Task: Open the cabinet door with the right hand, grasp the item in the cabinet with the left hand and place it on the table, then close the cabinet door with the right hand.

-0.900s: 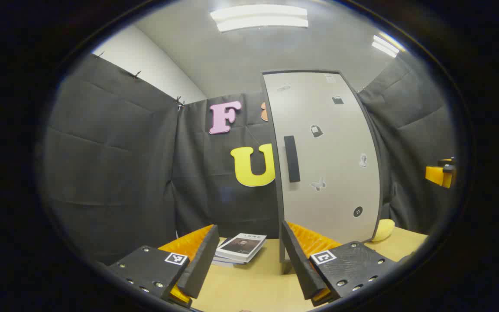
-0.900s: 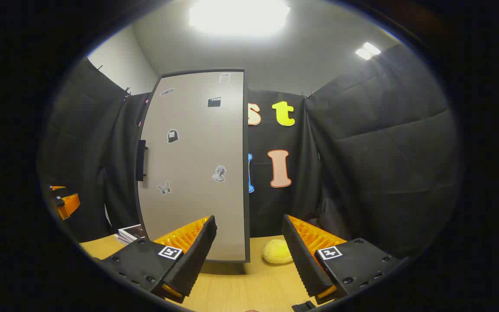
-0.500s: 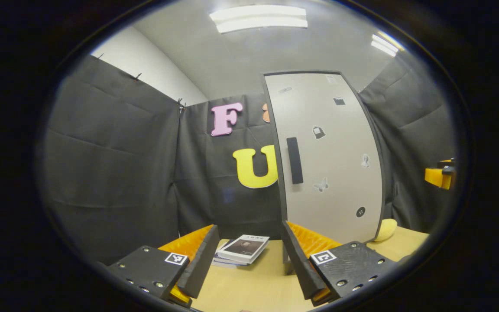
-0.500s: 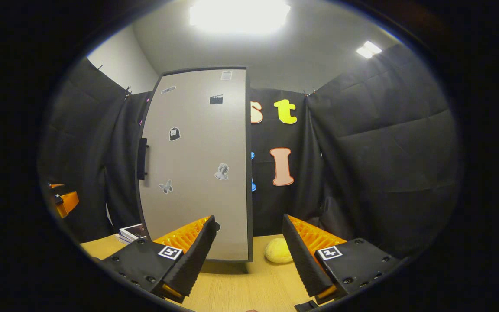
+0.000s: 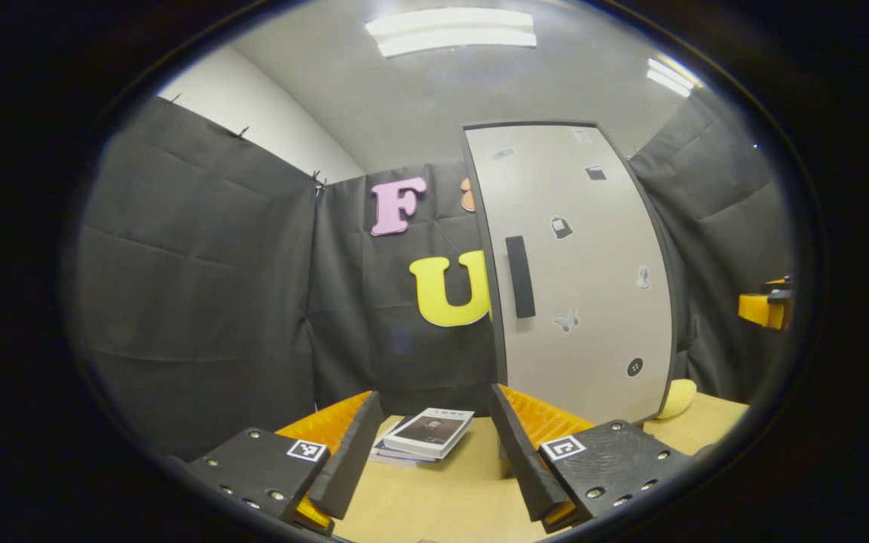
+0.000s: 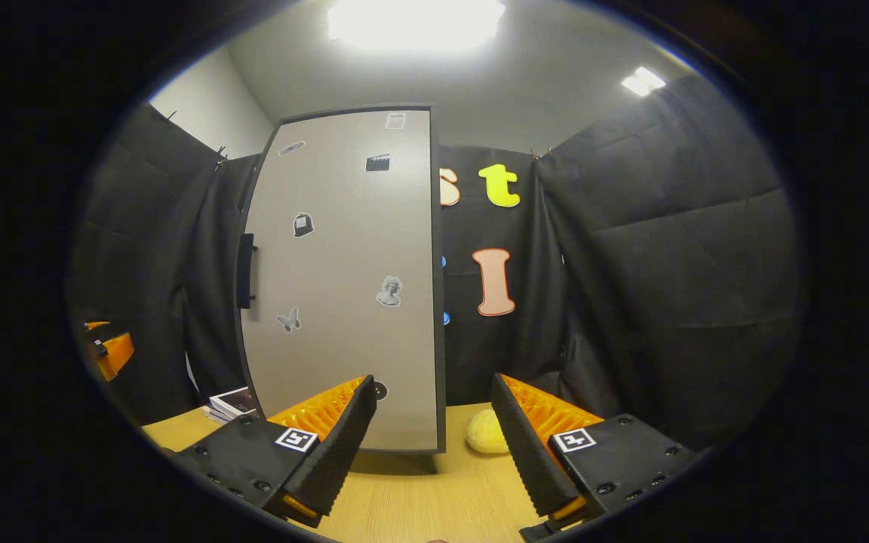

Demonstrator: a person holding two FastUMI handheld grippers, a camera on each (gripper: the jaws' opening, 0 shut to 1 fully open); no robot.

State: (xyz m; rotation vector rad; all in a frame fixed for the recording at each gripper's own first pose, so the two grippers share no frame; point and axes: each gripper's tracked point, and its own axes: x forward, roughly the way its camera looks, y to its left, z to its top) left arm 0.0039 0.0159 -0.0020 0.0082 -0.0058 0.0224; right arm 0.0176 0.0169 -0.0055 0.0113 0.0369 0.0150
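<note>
- We count one cabinet (image 5: 578, 279), a tall pale unit standing on the wooden table (image 5: 442, 501); its door (image 6: 344, 279) is flush shut, with one dark vertical handle (image 5: 520, 277) near its left edge.
- We count six small stickers on the door in the left gripper view.
- The item to fetch lies behind the shut door, so we cannot tell what it is or where it sits inside.
- Our left gripper (image 5: 434, 452) hovers over the near table edge, fingers spread apart and holding nothing.
- Our right gripper (image 6: 434, 445) likewise hangs released, gap wide, facing the door's lower right part and apart from it.
- One small stack of books (image 5: 423, 437) lies on the table left of the cabinet.
- One yellow soft lump (image 6: 487, 437) rests on the table by the cabinet's right bottom corner.
</note>
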